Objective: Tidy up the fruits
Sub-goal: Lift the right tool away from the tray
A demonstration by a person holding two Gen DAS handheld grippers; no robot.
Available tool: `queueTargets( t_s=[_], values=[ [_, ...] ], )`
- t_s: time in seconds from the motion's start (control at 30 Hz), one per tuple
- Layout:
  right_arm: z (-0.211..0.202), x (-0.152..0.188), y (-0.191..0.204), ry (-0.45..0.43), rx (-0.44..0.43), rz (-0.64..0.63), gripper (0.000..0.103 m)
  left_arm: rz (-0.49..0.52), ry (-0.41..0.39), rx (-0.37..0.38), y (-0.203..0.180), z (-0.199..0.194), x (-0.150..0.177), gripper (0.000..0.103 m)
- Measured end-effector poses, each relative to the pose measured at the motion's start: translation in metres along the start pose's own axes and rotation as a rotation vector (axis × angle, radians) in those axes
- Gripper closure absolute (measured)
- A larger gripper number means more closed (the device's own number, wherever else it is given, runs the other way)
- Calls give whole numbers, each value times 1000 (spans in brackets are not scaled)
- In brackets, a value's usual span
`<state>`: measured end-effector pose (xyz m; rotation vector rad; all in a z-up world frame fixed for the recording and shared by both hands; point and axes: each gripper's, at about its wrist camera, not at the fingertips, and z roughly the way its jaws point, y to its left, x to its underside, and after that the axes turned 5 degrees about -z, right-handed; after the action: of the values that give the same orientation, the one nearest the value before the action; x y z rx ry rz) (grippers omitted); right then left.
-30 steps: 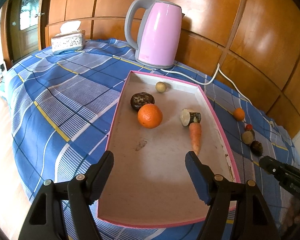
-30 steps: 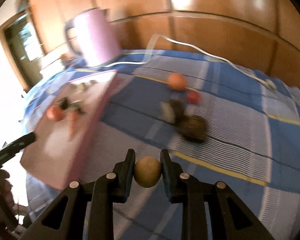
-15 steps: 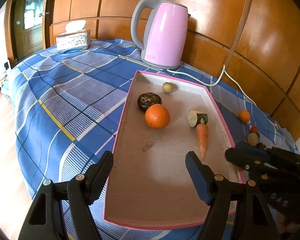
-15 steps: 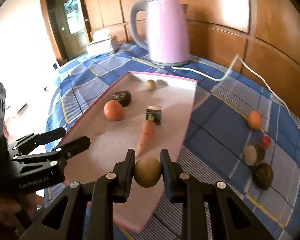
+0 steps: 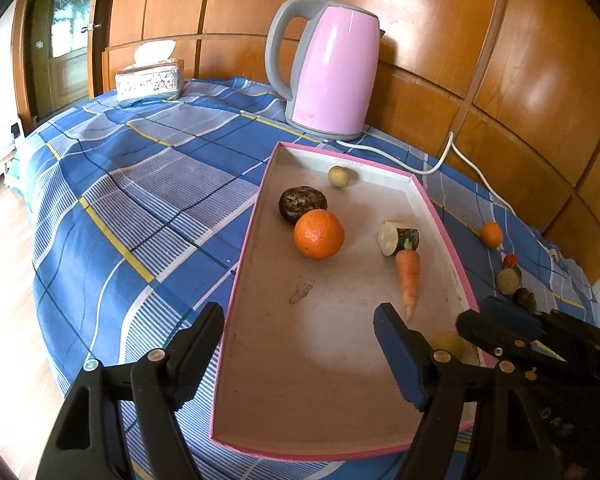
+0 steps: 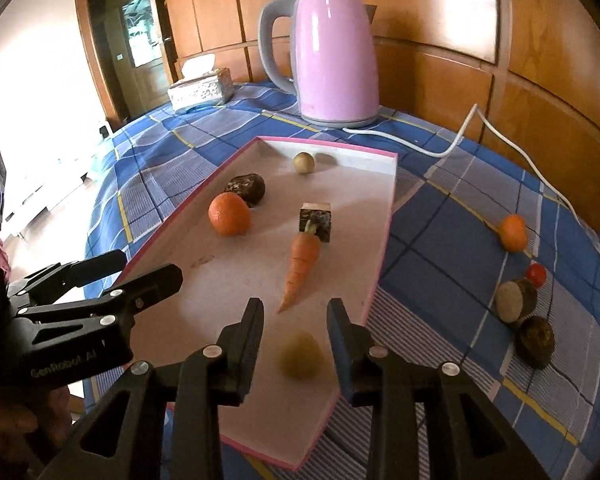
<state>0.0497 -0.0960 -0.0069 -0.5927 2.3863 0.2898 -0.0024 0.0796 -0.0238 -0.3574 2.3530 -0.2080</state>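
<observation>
Right gripper (image 6: 295, 320) now over pink tray (image 6: 384, 240), jaws opening, yellow-green fruit (image 6: 299, 354) dropping free
Release step; left gripper (image 5: 299, 334) wide, empty; next: fetch small orange (image 6: 513, 232) off cloth

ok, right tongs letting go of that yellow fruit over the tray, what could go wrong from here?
1. The right tongs are opening and the blurred yellow fruit sits loose between them near the pink tray edge; being round, it might roll off.
2. It could roll into the carrot.
3. The left tongs hover close by, so the two could collide.
</observation>
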Motion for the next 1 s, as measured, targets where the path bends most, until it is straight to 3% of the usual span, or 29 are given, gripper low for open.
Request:
queueTargets(
  t_s=[0.5,0.63,1.0],
  values=[
    [-27,23,-48,-33,161,161,66,4,-16,2,-4,-5,-1,22],
    [-34,36,-69,-26,220,220,59,1,-20,4,-4,-6,-1,18],
    [-69,84,-145,0,456,423,59,5,-32,5,-6,-9,-2,15]
  ],
)
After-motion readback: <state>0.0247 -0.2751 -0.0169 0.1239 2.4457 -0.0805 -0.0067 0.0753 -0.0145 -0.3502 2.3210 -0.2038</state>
